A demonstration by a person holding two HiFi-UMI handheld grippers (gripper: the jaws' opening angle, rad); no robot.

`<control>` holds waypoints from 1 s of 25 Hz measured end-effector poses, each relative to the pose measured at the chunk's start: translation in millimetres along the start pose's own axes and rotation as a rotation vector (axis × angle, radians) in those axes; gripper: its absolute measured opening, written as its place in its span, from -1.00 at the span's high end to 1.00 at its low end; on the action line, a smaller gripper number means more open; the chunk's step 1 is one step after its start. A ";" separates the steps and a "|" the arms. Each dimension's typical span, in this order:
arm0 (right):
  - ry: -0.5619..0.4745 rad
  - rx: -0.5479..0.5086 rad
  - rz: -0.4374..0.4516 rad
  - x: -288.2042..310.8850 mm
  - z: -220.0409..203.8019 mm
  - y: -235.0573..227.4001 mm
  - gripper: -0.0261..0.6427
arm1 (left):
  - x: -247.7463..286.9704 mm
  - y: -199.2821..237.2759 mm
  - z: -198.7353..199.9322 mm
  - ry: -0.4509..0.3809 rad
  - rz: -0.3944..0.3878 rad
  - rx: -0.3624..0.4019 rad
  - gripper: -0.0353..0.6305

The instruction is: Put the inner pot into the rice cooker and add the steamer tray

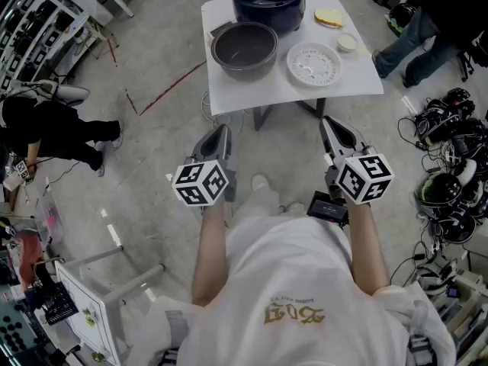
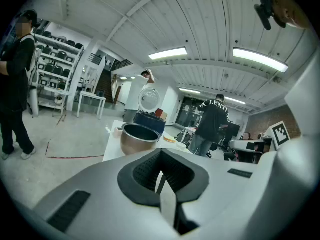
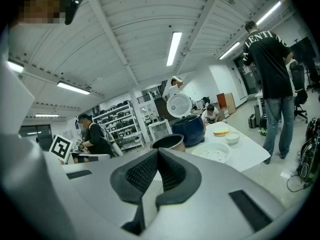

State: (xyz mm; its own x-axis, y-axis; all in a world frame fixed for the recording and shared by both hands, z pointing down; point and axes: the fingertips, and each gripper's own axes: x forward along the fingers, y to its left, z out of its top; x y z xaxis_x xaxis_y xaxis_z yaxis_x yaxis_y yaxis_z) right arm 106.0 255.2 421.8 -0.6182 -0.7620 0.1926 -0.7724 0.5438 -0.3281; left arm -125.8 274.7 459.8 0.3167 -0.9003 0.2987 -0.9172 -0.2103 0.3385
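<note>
The left hand-held gripper (image 1: 222,130) and the right hand-held gripper (image 1: 329,123) hang side by side in front of the person, above the floor and short of the counter (image 1: 252,91). Each has its jaws pressed together with nothing between them, and both point toward the counter, tilted slightly downward. On the counter's near side the grey inner pot (image 1: 244,49) stands upright and empty, outside the cooker. To its right, just beside it, lies the white steamer tray (image 1: 313,65), flat on the counter. Behind the pot, touching or nearly so, stands the dark blue rice cooker (image 1: 267,2) with its lid raised. A small bowl (image 1: 347,43) sits behind the tray.
</note>
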 end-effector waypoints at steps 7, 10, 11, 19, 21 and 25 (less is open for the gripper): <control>0.007 0.034 0.008 -5.7 -8.9 4.0 0.89 | -7.0 -3.3 -7.7 0.014 0.002 -0.017 0.85; -0.008 0.082 -0.002 -7.0 -9.1 -1.9 0.89 | -9.5 -4.1 -6.9 -0.010 -0.012 -0.059 0.85; -0.015 0.114 0.004 -6.5 -8.4 -3.4 0.89 | -9.9 -4.8 -5.5 -0.019 -0.023 -0.076 0.84; -0.003 0.232 0.080 9.8 -11.5 -0.9 0.36 | -9.4 -0.7 13.0 -0.065 -0.073 -0.165 0.13; 0.003 0.237 0.078 21.5 -11.6 -2.0 0.37 | -1.9 9.4 15.9 -0.061 -0.070 -0.171 0.14; 0.020 0.243 0.059 53.8 -11.7 -8.4 0.37 | 25.3 38.8 22.8 -0.051 -0.060 -0.186 0.16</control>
State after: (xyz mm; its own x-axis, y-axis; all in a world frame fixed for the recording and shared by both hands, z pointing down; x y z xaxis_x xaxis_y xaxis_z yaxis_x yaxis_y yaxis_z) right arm 77.5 213.8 445.7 -0.6660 -0.7230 0.1837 -0.6786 0.4850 -0.5516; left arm -158.9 235.1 460.1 0.3520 -0.9075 0.2291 -0.8350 -0.1939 0.5149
